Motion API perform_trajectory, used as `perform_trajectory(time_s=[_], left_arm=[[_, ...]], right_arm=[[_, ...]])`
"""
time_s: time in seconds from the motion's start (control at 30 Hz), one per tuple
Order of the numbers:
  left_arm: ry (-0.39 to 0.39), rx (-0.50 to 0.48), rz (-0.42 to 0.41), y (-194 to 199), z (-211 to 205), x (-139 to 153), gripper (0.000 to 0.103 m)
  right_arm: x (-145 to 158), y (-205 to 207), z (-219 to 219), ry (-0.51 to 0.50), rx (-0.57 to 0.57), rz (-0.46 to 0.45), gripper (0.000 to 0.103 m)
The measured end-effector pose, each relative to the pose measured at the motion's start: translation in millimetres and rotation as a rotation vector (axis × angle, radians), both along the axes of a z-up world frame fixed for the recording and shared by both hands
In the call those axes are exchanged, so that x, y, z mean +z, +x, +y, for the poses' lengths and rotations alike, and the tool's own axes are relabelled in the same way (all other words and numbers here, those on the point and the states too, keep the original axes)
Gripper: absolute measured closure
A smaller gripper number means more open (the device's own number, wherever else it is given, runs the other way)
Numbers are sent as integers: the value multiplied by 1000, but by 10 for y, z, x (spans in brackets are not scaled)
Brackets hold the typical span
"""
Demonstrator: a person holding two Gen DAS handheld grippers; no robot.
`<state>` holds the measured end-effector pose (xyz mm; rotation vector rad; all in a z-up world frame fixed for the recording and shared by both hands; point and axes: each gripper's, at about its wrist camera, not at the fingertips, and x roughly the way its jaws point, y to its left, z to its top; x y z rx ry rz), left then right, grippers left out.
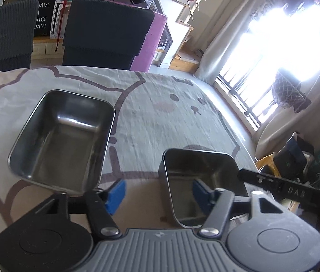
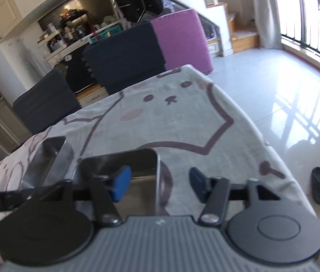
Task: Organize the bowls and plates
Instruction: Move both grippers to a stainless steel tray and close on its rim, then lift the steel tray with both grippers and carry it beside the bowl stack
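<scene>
Two rectangular steel dishes sit apart on the worktop, neither stacked nor lined up, so the organizing looks barely begun. The larger dish (image 1: 62, 140) lies to the left, empty, resting on the cartoon-cat cloth (image 1: 160, 113). The smaller dish (image 1: 200, 181) lies nearer the right edge, also empty.

The left claw (image 1: 157, 195) hovers with its blue pads spread wide, between the two dishes and gripping neither; its right pad shows over the smaller dish's near side. The right claw (image 2: 157, 185) is likewise spread apart and holds nothing, its left pad over the smaller dish (image 2: 135, 176), with the larger dish (image 2: 48, 158) further left.

Nesting one dish into the other probably remains.

Beyond the worktop stand dark chairs (image 1: 105, 34) and a purple seat (image 2: 180, 38). Nothing lies between the dishes; the worktop's right edge is close to the smaller one.
</scene>
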<state>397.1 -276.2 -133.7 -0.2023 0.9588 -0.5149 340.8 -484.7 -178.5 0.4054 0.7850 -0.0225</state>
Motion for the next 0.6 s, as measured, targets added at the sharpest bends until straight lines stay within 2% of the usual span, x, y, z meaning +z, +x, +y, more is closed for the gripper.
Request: perform_trajectory(time_s=[0.23,0.33,0.37,0.43,0.47,0.6], left_arm=[[1,-21,39,116,-103,-82,58],[3,-30,53,125,-133,-125,64],[0,-31,60,128,-138,-139,67],[-4,-39,71,138,-154,-166,90],[2,-44,72,139,-166,-176,95],[26,-59,58,115,-188,-170,97]], right_arm=[[-13,88,100,-27,35,60,71],[-29,111,112,-20,51,72,86],[-30,112,115,-27,51,73,89],[-30,108,133,-41,54,71,92],[-29,108,141,-45,58,70,94],[-31,64,179,-72,80,68,96]])
